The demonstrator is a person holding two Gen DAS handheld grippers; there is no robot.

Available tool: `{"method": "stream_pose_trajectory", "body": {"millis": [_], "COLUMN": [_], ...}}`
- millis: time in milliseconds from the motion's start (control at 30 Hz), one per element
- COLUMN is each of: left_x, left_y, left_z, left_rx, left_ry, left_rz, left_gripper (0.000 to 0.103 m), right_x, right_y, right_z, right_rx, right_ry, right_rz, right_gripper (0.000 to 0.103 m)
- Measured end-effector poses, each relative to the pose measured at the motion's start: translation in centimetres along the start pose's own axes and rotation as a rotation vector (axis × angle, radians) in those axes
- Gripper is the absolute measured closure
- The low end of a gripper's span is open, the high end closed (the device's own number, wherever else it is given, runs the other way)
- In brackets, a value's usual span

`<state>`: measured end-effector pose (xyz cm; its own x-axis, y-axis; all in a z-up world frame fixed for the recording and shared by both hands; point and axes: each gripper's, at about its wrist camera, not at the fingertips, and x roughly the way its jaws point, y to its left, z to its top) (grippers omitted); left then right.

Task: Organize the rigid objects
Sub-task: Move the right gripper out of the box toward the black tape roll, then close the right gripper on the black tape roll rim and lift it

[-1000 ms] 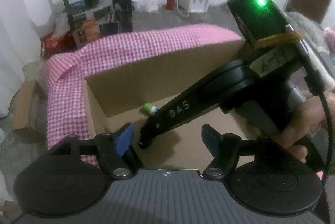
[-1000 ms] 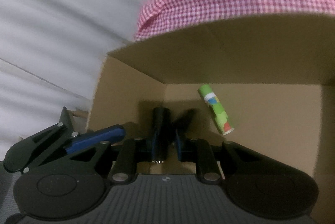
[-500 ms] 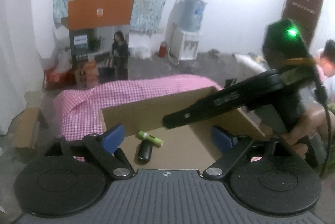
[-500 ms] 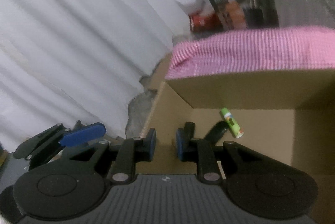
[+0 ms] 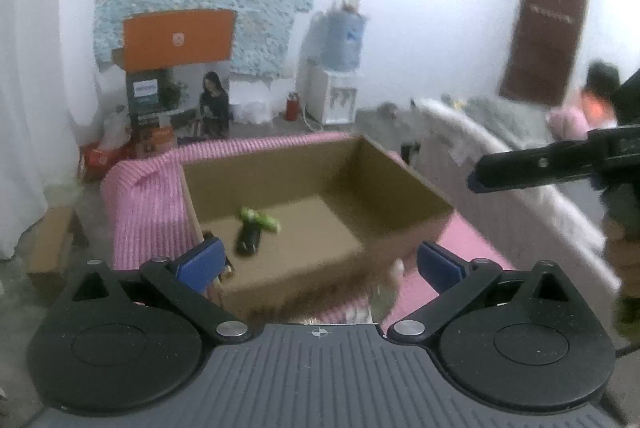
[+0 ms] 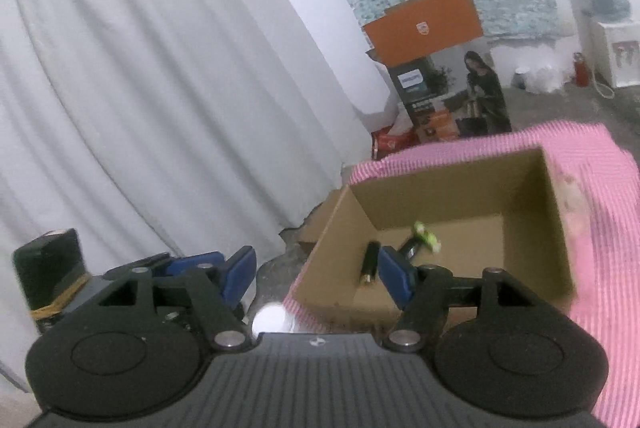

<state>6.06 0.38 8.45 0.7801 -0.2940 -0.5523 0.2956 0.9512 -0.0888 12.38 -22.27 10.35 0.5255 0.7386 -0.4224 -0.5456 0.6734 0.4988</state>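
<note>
An open cardboard box [image 5: 392,183] [image 6: 556,211] stands on a pink checked cloth [image 5: 136,203] [image 6: 612,268]. Inside lie a black cylinder [image 5: 249,238] [image 6: 369,262] and a green tube [image 5: 259,219] [image 6: 426,236], which rests across a second dark object in the right wrist view. My left gripper [image 5: 318,264] is open and empty, above the box's near edge. My right gripper [image 6: 316,274] is open and empty, above the box's left near corner. It also shows in the left wrist view [image 5: 532,171], raised at the right.
White curtains [image 6: 140,87] hang on the left. Printed cartons [image 5: 176,99] and a water dispenser [image 5: 336,79] stand behind on the floor. A small cardboard box [image 5: 52,248] sits left of the cloth. A person [image 5: 600,95] is at the far right.
Both grippers have pulled up and back from the box. The right gripper let go of the black cylinder, which now lies in the box, and its jaws have opened wider.
</note>
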Motion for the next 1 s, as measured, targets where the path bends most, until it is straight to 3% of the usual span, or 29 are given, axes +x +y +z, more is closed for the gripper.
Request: {"method": "stream_pose_trajectory", "body": {"millis": [200,433,567,667,1000], "left_x": [2.6,5.9,7.0,7.9,9.2], "left_y": [-2.4,-5.2,-6.3,-6.8,-8.2], "left_z": [-4.7,-8.3,-9.4,-9.7,-10.6], "left_rx": [0.087,0.213,0.263,0.293,0.353], "left_ry": [0.095,0.188,0.241,0.278,0.338], "left_rz": [-0.003,-0.007,-0.029,-0.047,-0.054], "left_gripper": [0.000,0.009,0.019,0.022,0.029], "right_x": [-1.1,1.5,4.0,5.6,8.7], "right_y": [-1.1,-2.8,-4.0,-4.5,-4.5], "right_z": [-6.7,-12.1,-13.3,-14.0,-15.0], "right_rx": [0.052,0.087,0.085,0.065,-0.090], "right_ry": [0.044,0.142,0.203,0.250,0.357], "right_rz": [-0.061,-0.160,-0.224,-0.226,-0.269], "right_gripper": [0.034,0.048,0.059,0.070,0.079]}}
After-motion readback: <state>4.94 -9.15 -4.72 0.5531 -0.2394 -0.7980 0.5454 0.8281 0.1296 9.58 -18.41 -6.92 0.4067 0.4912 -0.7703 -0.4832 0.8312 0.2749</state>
